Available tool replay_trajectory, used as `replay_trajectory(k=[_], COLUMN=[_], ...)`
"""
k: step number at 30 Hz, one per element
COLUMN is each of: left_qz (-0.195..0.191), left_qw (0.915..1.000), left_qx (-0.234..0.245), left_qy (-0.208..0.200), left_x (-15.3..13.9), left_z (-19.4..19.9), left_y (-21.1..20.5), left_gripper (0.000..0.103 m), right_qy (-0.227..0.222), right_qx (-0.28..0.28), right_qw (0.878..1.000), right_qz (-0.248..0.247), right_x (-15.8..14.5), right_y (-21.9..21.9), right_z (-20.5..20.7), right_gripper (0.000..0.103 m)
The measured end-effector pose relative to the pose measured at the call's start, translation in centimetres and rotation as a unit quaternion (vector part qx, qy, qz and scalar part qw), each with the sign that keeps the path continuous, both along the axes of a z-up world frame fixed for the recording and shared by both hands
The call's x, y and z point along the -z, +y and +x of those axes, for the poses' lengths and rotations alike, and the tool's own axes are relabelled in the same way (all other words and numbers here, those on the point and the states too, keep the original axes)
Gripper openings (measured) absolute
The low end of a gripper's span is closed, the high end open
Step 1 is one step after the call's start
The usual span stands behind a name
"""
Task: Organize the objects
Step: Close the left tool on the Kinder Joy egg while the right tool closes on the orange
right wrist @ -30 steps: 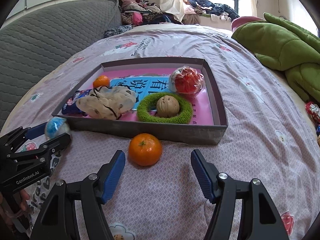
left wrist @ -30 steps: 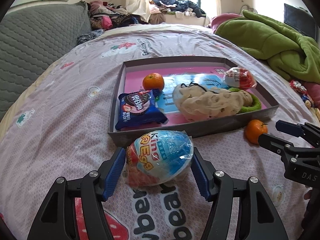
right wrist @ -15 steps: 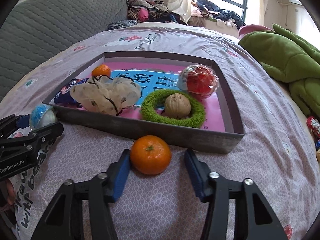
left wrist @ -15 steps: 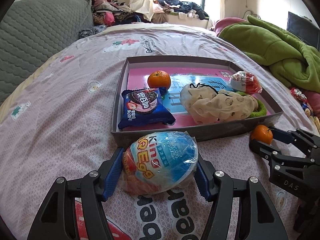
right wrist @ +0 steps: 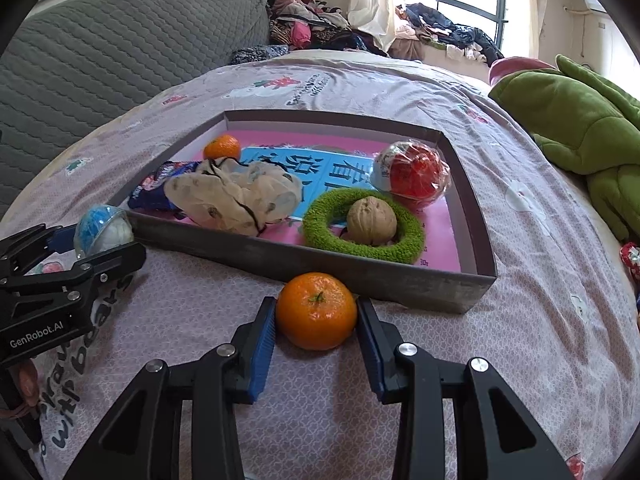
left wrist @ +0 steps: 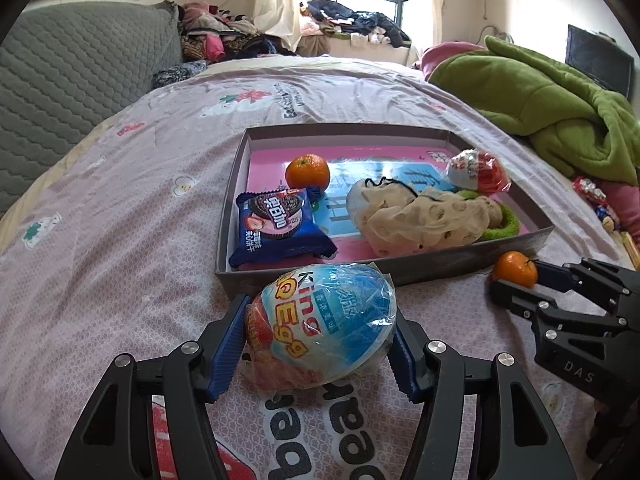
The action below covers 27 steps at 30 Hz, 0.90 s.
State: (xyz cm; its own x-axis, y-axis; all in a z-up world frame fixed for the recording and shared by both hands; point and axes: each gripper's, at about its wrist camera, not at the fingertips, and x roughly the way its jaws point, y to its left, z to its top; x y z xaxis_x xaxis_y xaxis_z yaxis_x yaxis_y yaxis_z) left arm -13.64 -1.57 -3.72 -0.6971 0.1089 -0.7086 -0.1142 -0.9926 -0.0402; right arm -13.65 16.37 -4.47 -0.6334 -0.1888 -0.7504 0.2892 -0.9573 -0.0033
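My left gripper (left wrist: 320, 340) is shut on a blue wrapped King Egg (left wrist: 324, 320), held just in front of the near wall of a grey tray (left wrist: 440, 270) on the bed. My right gripper (right wrist: 316, 316) is shut on an orange tangerine (right wrist: 316, 310) that rests on the sheet against the tray's near wall (right wrist: 320, 266). The tray holds another tangerine (left wrist: 307, 171), a blue cookie pack (left wrist: 276, 226), a cream cloth pouch (left wrist: 420, 216), a red wrapped egg (right wrist: 412, 176) and a green ring (right wrist: 364, 240) with a walnut (right wrist: 371, 222) inside it.
The bed carries a pink patterned sheet (left wrist: 120, 220). A green blanket (left wrist: 540, 104) lies at the right. A grey quilted headboard (right wrist: 100, 60) stands at the left. Small wrapped sweets (left wrist: 588, 188) lie at the right edge. Clothes are piled by the window.
My right gripper moved forward around the tangerine and closed on it. My left gripper kept its hold on the blue egg and rose a little, closer to the tray.
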Motion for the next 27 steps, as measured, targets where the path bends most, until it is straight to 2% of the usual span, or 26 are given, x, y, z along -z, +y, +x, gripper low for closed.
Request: replay_trajectory(k=[27], left_qz=[-0.009], left_qw=[0.9983], left_qx=[0.006], left_qy=[0.058], left_x=[-6.6], left_z=[1.5], left_y=[1.5], left_gripper=[0.065], right_qy=[0.075], right_qx=[-0.015], right_qw=[0.997], right_qz=[-0.033], right_x=[-6.6], right_y=[0.3], right_z=[1.9], right_gripper=[0.039])
